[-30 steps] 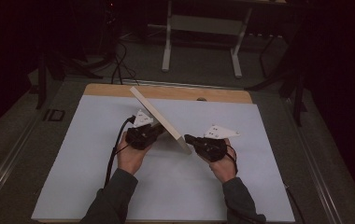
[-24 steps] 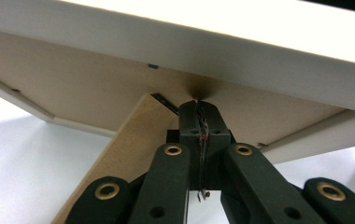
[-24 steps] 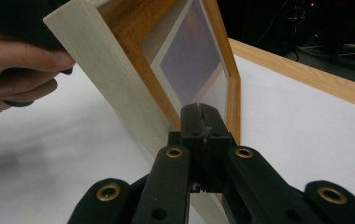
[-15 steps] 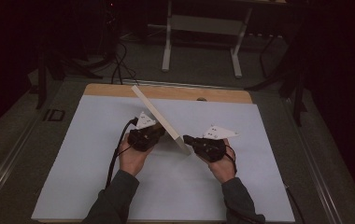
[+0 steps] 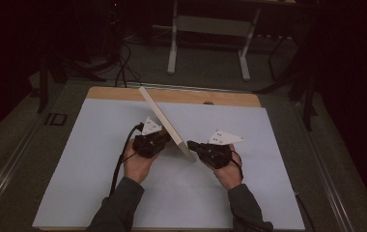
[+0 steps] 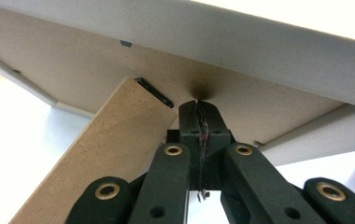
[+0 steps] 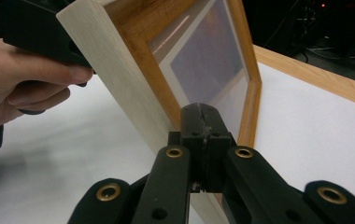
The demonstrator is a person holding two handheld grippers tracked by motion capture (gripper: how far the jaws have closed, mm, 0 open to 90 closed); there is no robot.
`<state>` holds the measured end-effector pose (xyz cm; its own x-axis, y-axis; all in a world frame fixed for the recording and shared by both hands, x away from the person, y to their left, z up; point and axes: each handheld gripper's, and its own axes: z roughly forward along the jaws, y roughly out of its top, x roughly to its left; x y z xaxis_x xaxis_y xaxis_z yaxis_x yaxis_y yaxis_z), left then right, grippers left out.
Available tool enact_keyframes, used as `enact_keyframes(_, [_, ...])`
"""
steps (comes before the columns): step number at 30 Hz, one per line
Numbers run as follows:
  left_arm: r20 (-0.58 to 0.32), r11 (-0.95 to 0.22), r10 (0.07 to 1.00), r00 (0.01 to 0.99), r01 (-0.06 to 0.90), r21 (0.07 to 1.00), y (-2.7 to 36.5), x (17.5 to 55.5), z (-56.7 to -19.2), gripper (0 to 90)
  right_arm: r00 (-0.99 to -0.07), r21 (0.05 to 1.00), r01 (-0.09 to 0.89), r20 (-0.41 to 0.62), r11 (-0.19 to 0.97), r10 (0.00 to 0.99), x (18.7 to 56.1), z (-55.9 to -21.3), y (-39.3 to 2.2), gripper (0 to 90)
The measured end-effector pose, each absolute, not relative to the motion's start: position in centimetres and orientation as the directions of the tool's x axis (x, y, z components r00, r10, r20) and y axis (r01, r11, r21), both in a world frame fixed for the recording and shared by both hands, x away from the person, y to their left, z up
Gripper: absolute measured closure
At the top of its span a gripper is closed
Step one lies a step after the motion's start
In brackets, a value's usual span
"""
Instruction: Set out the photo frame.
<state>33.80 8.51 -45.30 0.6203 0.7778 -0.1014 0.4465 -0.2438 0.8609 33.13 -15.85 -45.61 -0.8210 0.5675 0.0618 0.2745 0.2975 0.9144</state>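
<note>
A wooden picture frame (image 5: 164, 121) stands tilted on the counter (image 5: 288, 159); the left gripper (image 5: 164, 141) and right gripper (image 5: 191, 145), both clenched empty, press its near end.

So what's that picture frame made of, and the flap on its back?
The picture frame looks like pale, unpainted wood: faint grain runs along its edge. Its front pane seems to be glass or clear plastic, since it catches a reflection. The back flap, likely a stand, looks like brown pressed fibreboard, matte and speckled with no grain.
</note>
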Motion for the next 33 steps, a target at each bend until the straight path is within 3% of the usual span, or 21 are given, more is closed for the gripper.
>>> enact_keyframes(33, [-0.102, -0.247, 0.767, 0.633, 0.438, 0.865, 8.9, 33.7, -45.5, 90.0, -0.865, 0.91, 0.232, 0.031, 0.345, 0.5, 32.3, -45.3, -13.4, 89.9])
